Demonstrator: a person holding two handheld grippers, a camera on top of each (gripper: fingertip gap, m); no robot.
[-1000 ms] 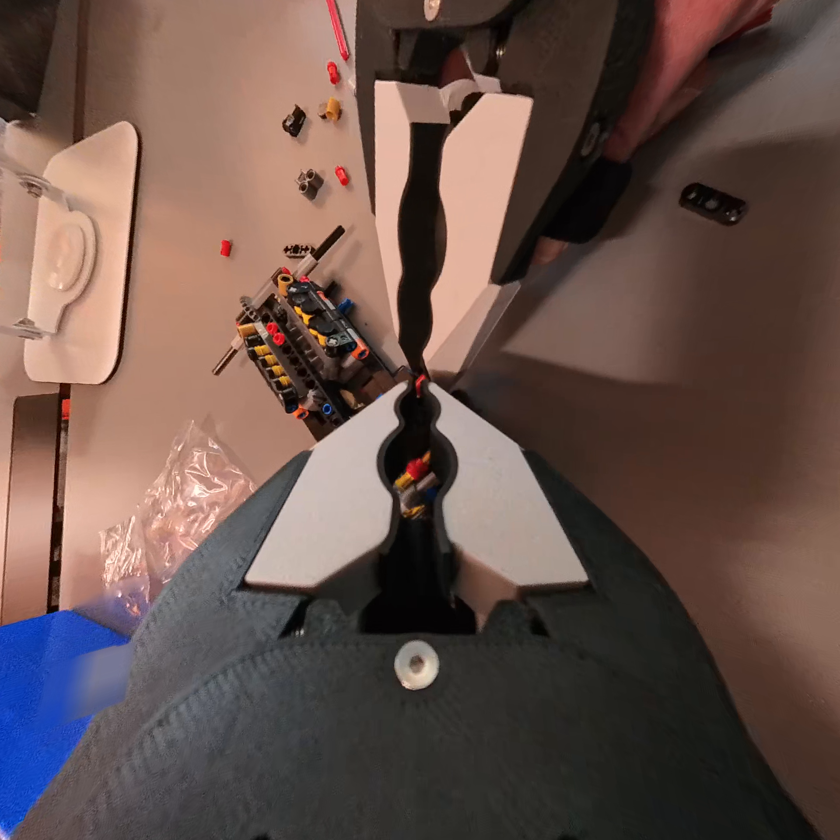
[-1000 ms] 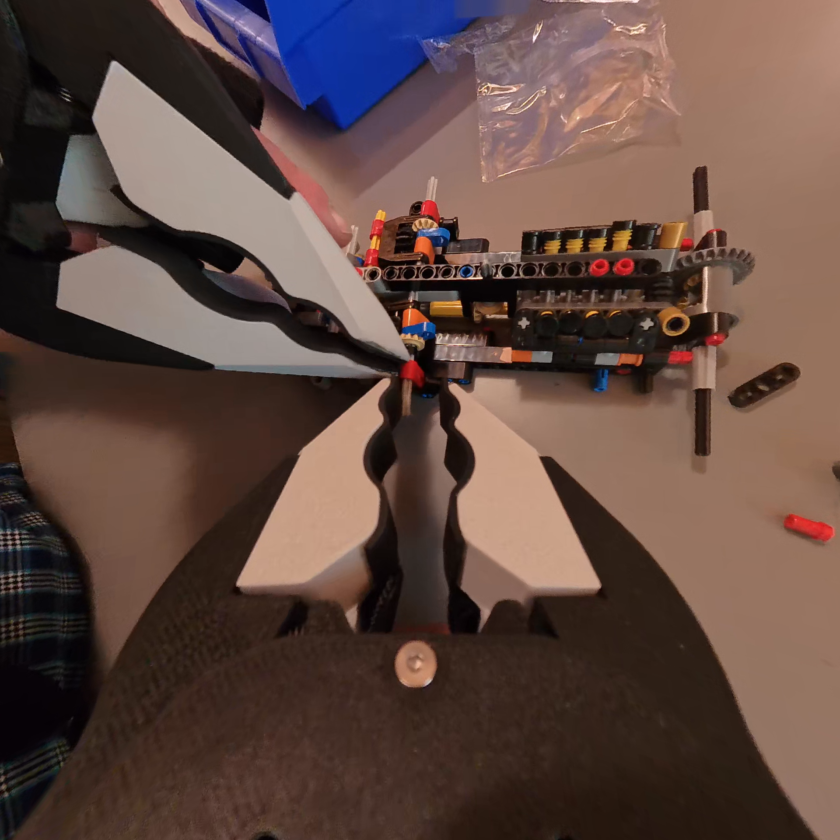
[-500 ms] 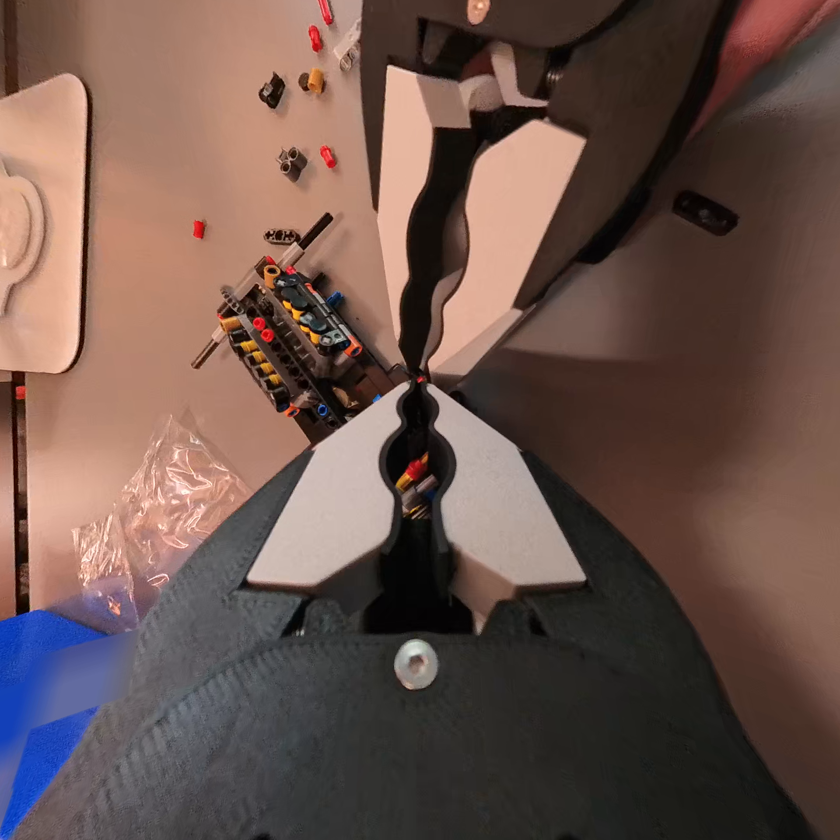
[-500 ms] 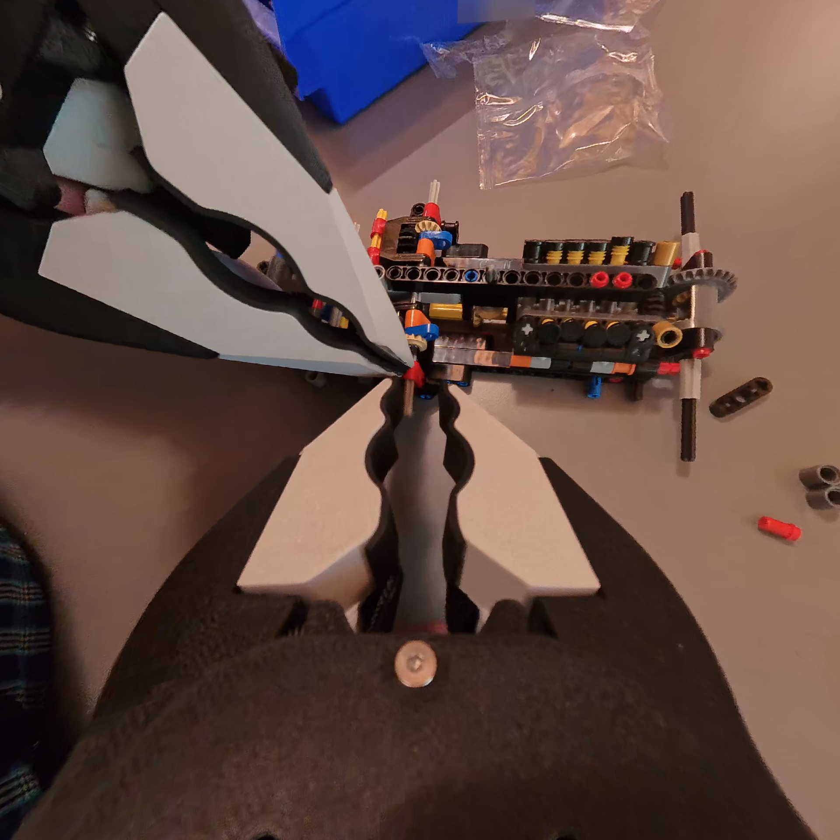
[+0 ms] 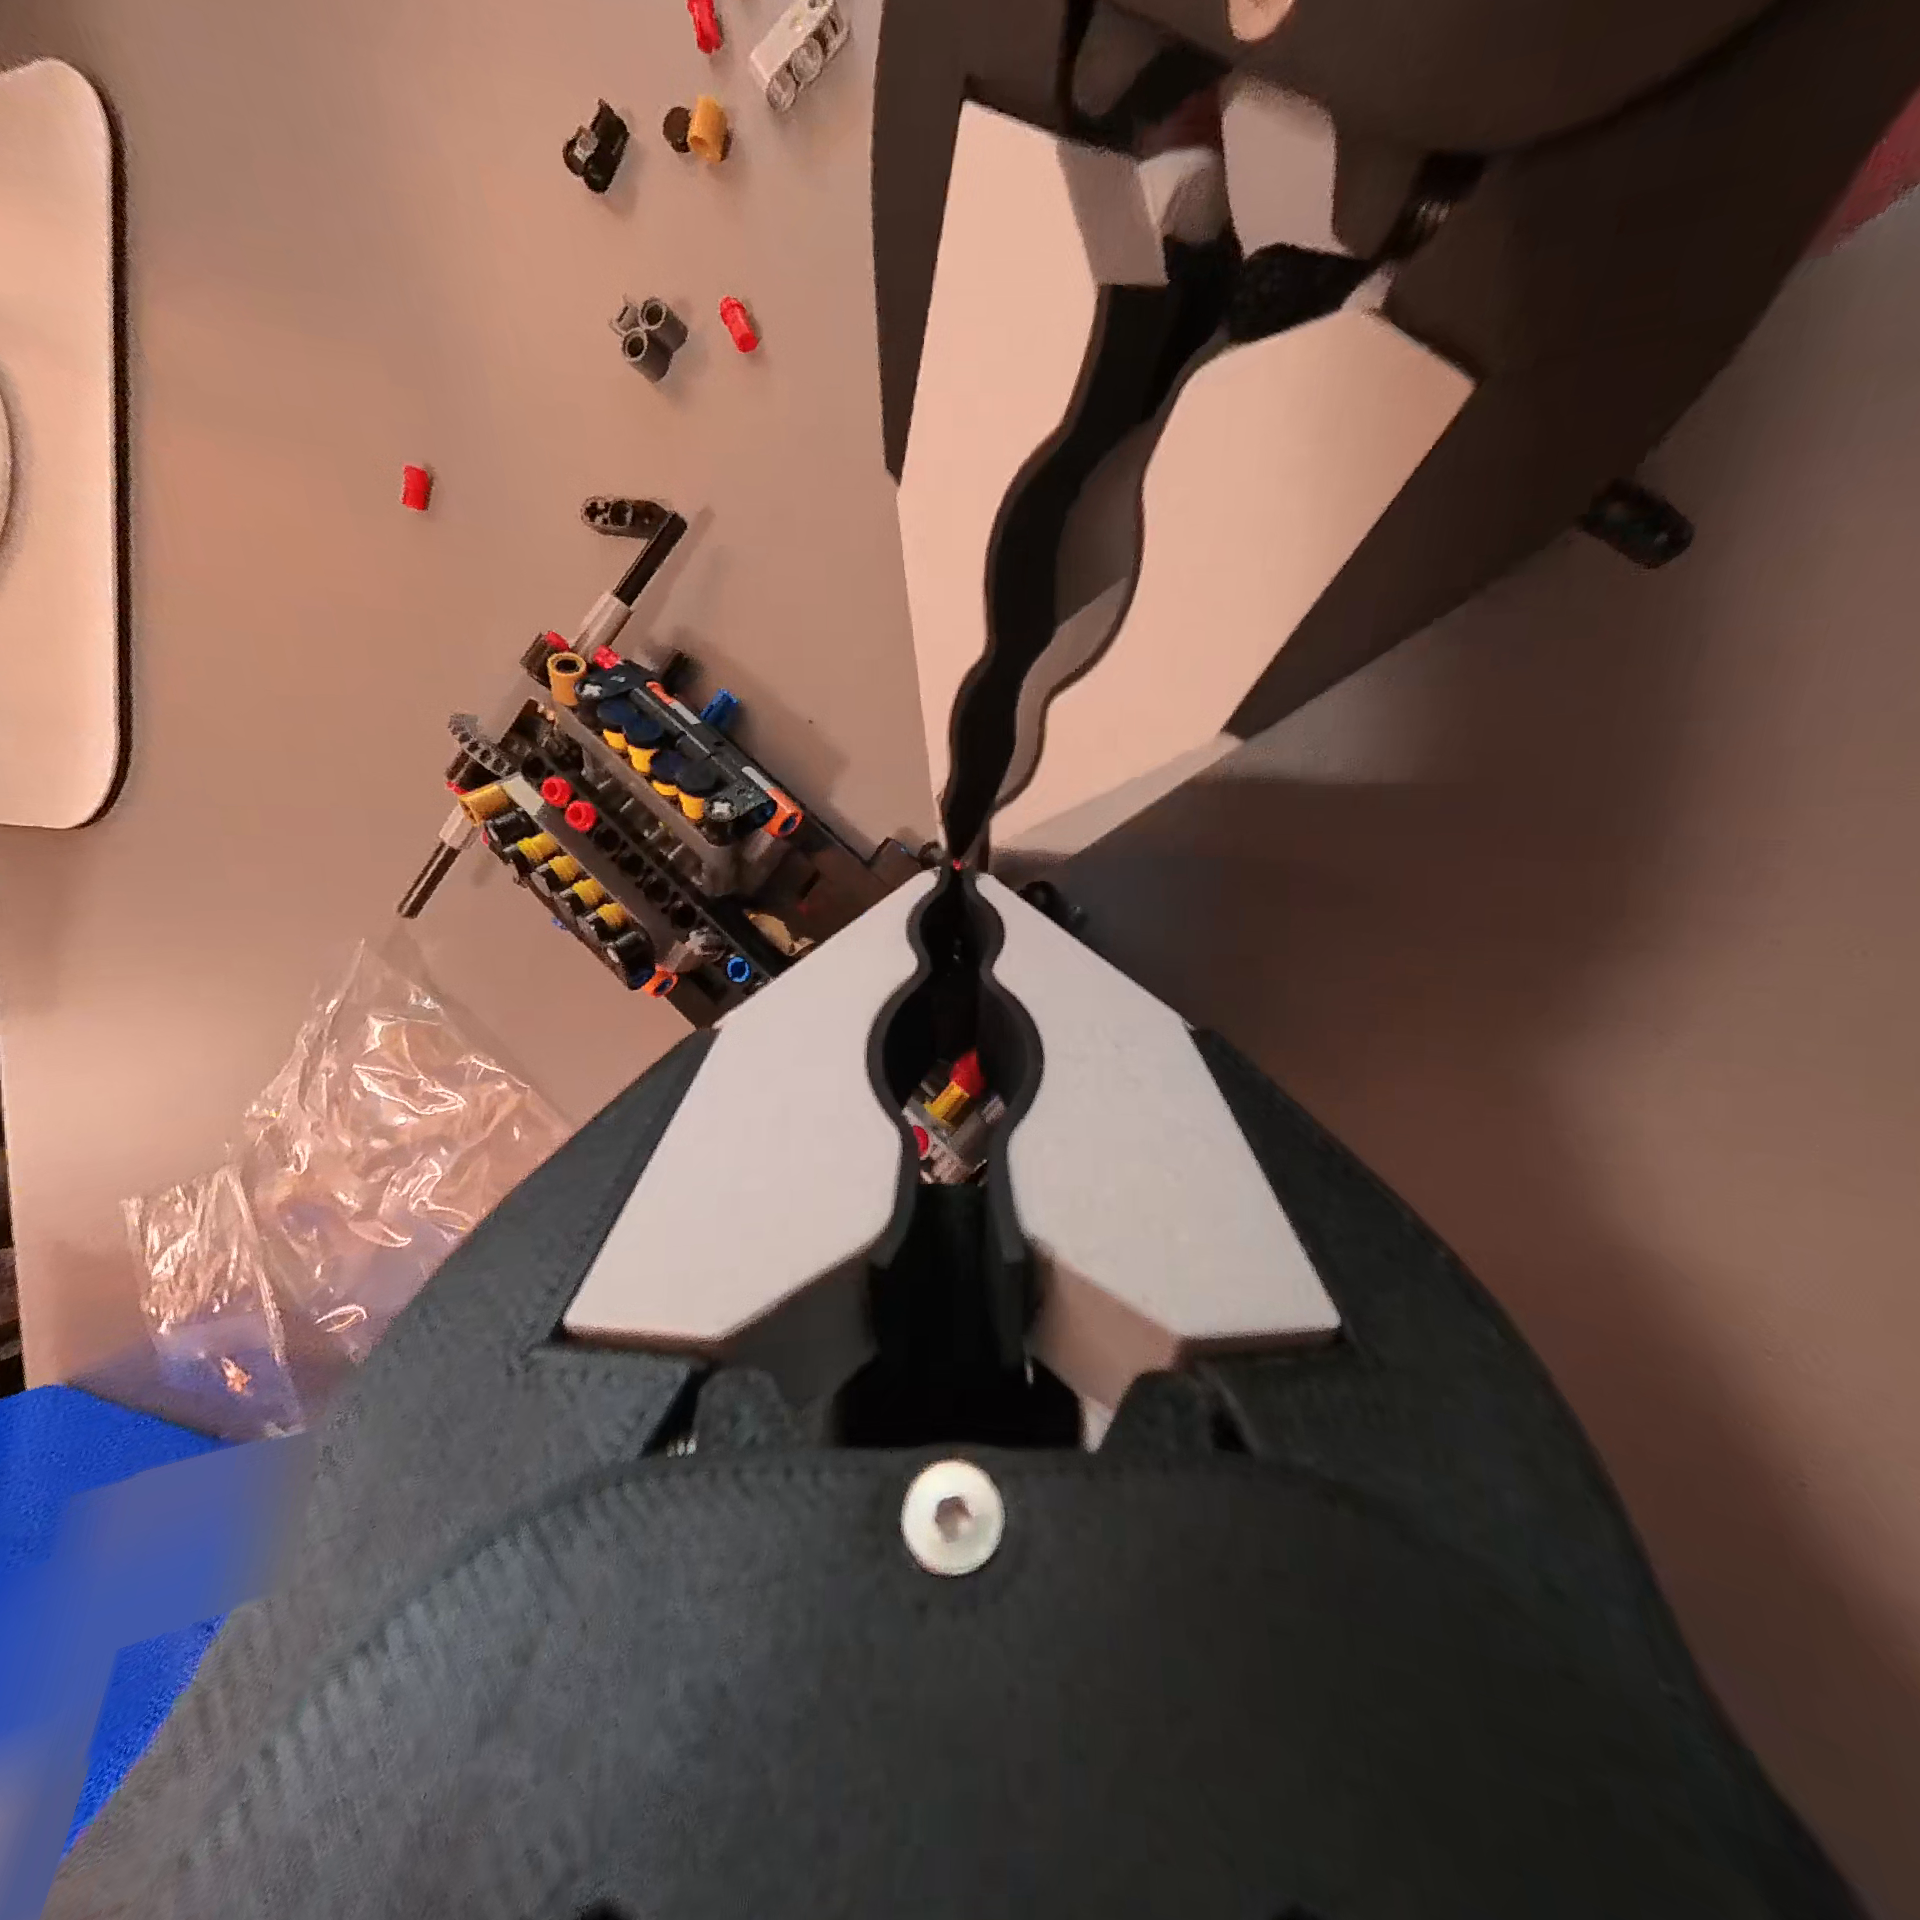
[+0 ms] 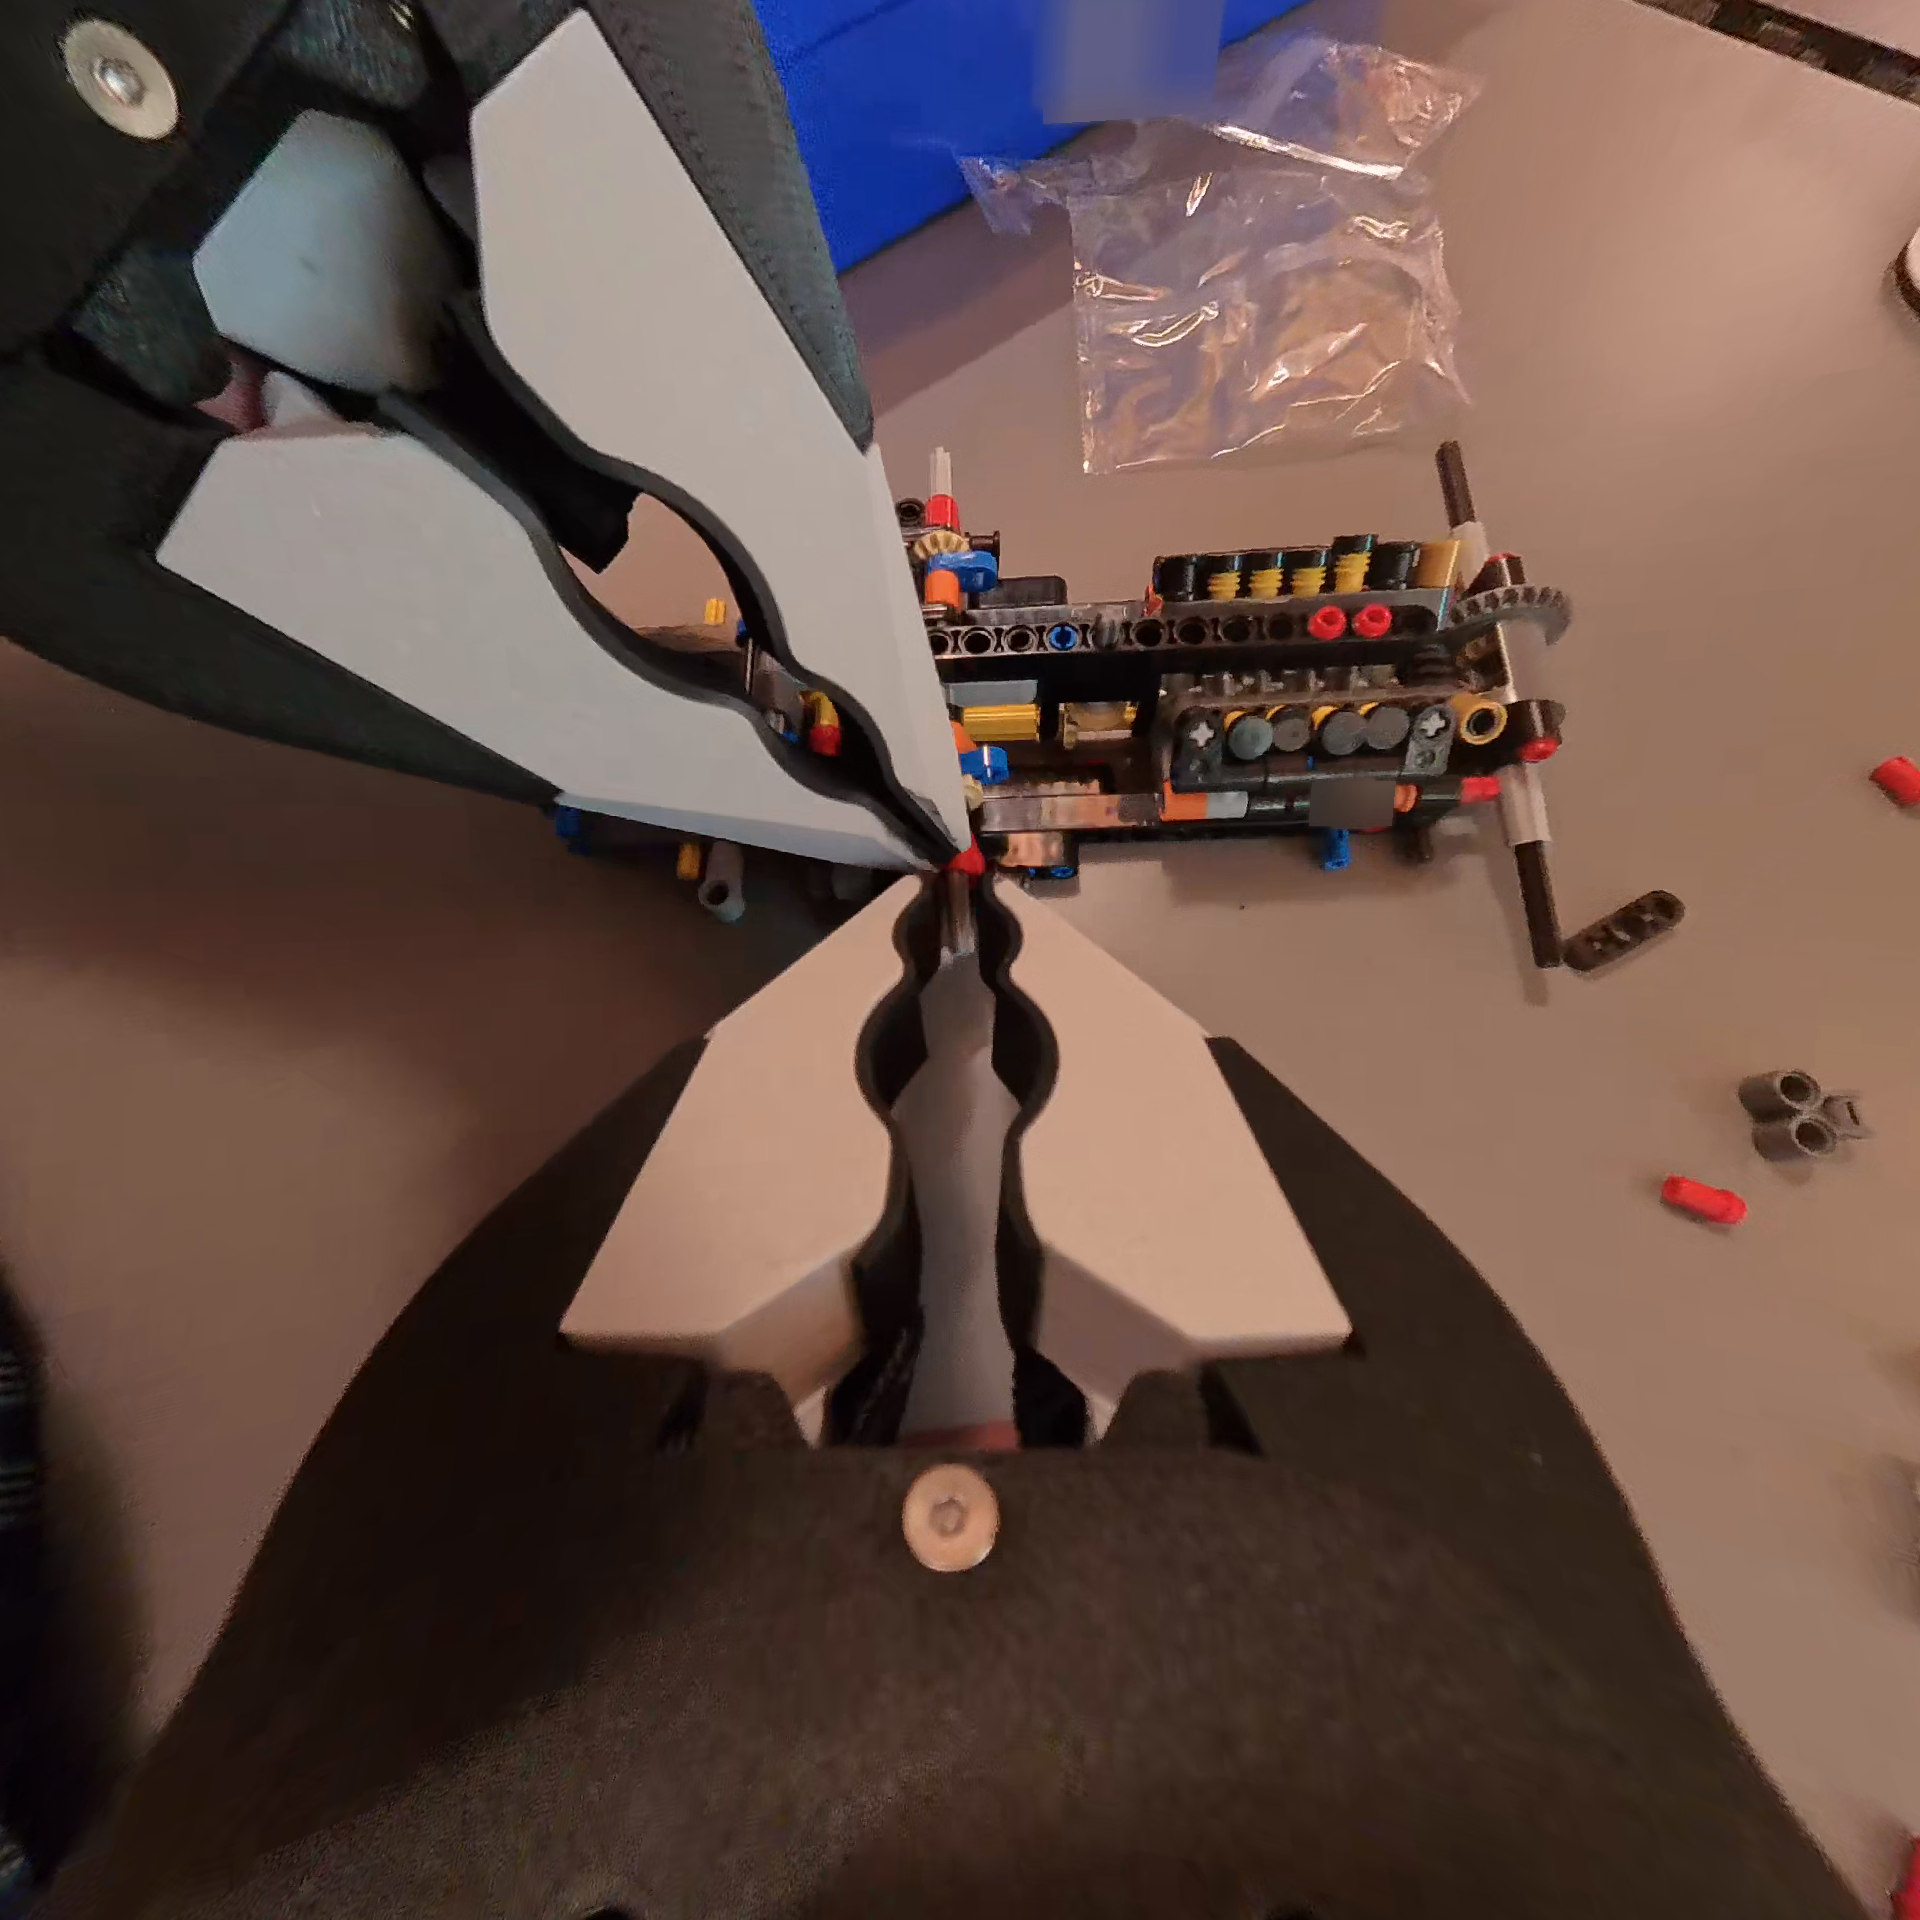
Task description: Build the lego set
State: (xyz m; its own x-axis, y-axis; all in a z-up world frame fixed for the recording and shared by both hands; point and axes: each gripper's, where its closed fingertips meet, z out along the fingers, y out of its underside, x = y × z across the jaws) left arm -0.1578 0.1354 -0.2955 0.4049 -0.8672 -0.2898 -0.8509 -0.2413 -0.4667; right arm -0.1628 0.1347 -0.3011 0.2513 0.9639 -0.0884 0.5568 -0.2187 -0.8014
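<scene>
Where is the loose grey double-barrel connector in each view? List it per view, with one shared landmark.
Left wrist view: the grey double-barrel connector lies upper left of centre, on the table.
Right wrist view: it lies at the right edge, below mid-height.
Shared landmark: a small red pin lies close beside it in both.

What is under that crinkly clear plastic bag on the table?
Through the crinkly clear plastic bag only the bare grey table shows. Its far edge lies against the blue plastic bin. Whether any small pieces remain inside cannot be told through the glare.
</scene>
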